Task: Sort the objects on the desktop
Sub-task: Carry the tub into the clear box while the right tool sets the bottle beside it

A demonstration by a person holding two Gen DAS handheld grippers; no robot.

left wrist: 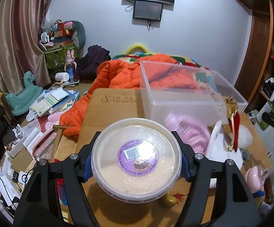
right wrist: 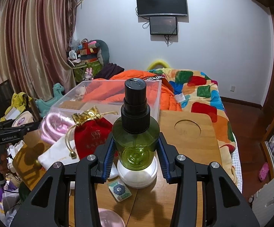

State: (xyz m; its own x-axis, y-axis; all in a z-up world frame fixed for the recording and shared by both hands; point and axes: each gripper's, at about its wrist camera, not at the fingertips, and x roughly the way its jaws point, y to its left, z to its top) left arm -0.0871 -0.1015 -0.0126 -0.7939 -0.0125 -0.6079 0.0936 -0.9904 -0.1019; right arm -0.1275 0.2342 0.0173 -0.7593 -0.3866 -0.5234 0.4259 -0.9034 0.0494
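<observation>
My left gripper (left wrist: 136,157) is shut on a round white tub (left wrist: 136,160) with a purple barcode label, held above the wooden table (left wrist: 108,113). The tub also shows small at the far left of the right wrist view (right wrist: 22,120). My right gripper (right wrist: 136,151) is shut on a green spray bottle (right wrist: 136,140) with a black cap, held upright over a white round jar (right wrist: 137,176). A clear plastic bin (left wrist: 184,90) stands on the table beyond both grippers, also seen as the bin (right wrist: 108,96). A pink coiled cord (right wrist: 53,128) lies by its near wall.
A red velvet pouch (right wrist: 91,138) with gold trim lies on a white cloth bag (right wrist: 57,155). A small flower-patterned card (right wrist: 120,191) sits near the jar. An orange jacket (left wrist: 127,73) and a colourful blanket (right wrist: 203,94) cover the bed behind. Papers and clutter (left wrist: 48,102) lie at left.
</observation>
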